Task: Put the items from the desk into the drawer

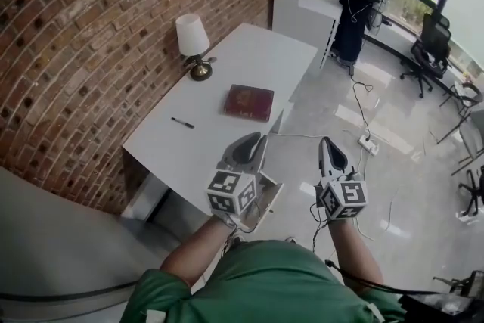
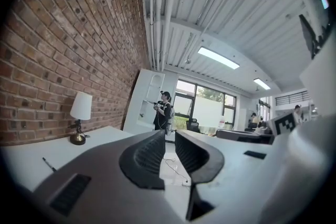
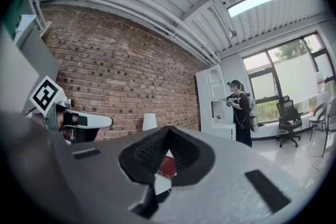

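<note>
Brick-walled office; a white desk (image 1: 227, 64) is carrying a red book (image 1: 249, 102), with a pen (image 1: 182, 122) at its 8 o'clock and a lamp (image 1: 193, 45) at 11. You're hovering short of it: left gripper (image 1: 255, 141) slightly parted and empty, right gripper (image 1: 328, 144) clenched on nothing. No drawer is showing. Judging it the start: next you're probably reaching for the book, which needs wider jaws.

Bright, even daylight from the windows (image 3: 296, 78) and ceiling strips (image 2: 218, 57); fisheye edges bend and vignette black.
</note>
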Tool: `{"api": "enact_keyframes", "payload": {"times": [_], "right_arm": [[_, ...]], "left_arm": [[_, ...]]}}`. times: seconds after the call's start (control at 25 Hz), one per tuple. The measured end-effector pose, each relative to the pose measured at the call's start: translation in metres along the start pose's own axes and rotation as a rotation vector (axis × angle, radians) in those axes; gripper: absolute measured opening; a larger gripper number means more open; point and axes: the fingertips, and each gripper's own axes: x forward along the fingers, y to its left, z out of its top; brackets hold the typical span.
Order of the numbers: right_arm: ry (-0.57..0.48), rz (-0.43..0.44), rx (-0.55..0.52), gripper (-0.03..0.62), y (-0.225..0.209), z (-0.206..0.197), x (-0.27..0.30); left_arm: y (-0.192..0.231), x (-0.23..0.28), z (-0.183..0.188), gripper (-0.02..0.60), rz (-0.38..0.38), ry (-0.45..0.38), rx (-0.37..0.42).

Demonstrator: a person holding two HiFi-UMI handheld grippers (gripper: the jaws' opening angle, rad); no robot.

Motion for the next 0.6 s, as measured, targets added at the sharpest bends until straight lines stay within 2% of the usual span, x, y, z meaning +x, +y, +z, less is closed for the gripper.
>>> {"api": "enact_keyframes", "payload": {"times": [0.24, 0.6], "right_arm": [[-0.064, 0.001, 0.014, 0.003, 0.024, 0.029, -0.001], [-0.069, 0.036, -0.03, 0.002, 0.061, 0.027, 0.008]], "left_arm": [[0.013, -0.02, 0.035, 0.049, 0.0, -0.074, -0.004], [0.042, -0.044, 0.045, 0.043, 0.013, -0.104, -0.028]]}}
